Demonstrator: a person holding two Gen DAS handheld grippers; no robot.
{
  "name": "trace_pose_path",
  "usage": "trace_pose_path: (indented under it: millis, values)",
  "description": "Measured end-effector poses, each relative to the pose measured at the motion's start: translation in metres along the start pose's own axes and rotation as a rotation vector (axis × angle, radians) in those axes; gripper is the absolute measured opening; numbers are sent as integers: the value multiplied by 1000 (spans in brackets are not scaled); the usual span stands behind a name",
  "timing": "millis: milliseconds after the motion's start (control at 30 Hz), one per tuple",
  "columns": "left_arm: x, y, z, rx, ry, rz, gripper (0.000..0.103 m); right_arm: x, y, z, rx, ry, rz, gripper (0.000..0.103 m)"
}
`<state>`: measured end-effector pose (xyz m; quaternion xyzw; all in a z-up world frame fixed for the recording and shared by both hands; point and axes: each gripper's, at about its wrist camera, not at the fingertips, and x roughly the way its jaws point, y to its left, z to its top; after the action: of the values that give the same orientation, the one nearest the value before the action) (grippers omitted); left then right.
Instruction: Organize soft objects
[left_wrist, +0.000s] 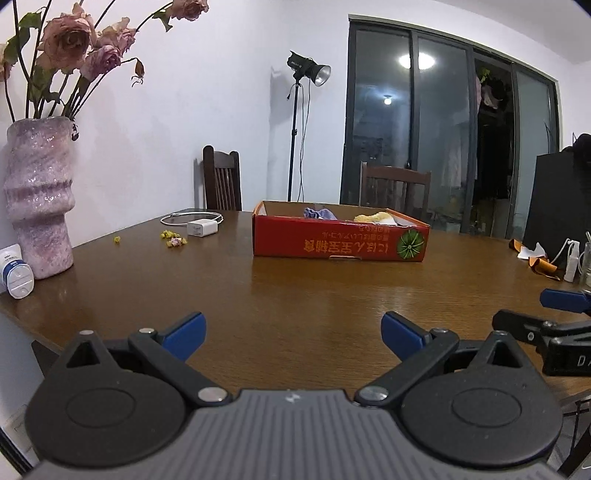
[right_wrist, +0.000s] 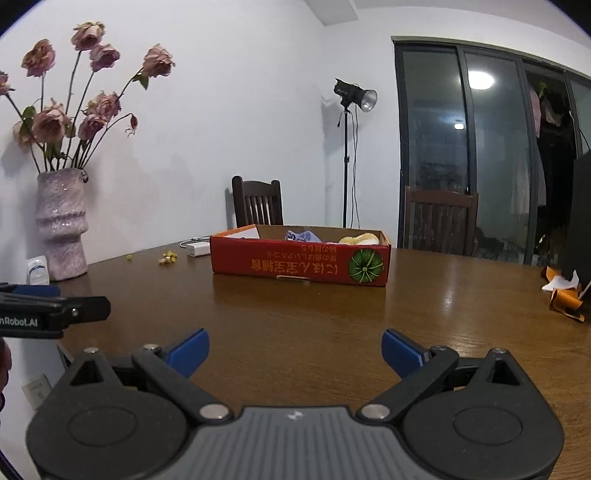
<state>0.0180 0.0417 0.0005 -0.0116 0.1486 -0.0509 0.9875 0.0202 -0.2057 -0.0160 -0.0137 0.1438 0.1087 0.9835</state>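
brown wood fills both views: a glossy table (left_wrist: 295, 291) with a shallow red cardboard box (left_wrist: 340, 240) sitting toward its far side. inside the box, a purple soft cloth (left_wrist: 319, 213) lies at the left-middle and a yellow soft item (left_wrist: 373, 218) lies to its right; the two are apart.

the left claw (left_wrist: 293, 334) hangs low over the near edge of the table, its blue-tipped fingers spread wide with nothing between them. the right claw (right_wrist: 294, 349) hovers just beside it, likewise released and empty, well short of the box.

far left, a mottled pink vase (left_wrist: 38, 195) holds dried roses, with a white charger (left_wrist: 201, 227) and a few small yellow scraps (left_wrist: 173, 238) between vase and box. two dark chairs stand behind the table.
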Motion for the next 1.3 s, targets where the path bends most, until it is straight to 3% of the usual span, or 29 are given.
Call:
trace_pose_path:
  millis: [1300]
  values:
    - [-5,-4,1,27,-14,-2,103,1,-9,-1,46,3,7,101]
